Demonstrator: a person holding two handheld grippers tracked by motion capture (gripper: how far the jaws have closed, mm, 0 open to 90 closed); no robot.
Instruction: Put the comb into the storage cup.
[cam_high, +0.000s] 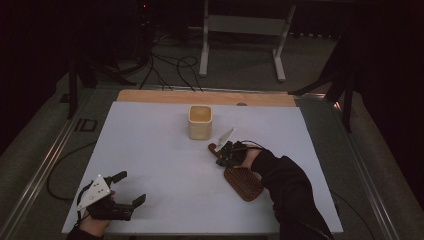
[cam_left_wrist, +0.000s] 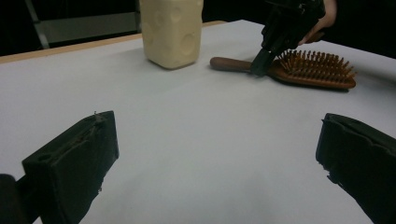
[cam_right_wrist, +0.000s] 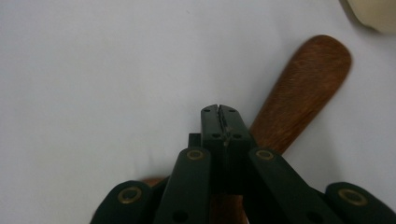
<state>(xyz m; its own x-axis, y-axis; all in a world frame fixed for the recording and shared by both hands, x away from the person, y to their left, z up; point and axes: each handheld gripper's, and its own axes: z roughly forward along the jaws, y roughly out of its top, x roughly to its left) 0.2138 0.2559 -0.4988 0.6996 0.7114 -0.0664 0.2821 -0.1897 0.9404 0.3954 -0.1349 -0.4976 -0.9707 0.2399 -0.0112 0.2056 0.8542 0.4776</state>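
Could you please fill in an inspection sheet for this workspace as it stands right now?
Surface: white table top, wooden strip along the far edge.
Job's things: wooden hairbrush lying flat, bristles up, handle toward the cream cup; cup upright, apart from the brush.
Clutter: nothing seen.
Grippers: right gripper shut, over the brush handle, nothing between its jaws; left gripper open, empty, at the near left corner.
Cables: black cables on the floor beyond the table.
Surroundings: dark room, white frame legs behind.

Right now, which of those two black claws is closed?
The right gripper, over the brush handle: its jaws meet with nothing between. The left gripper, near the table's front corner, gapes wide.
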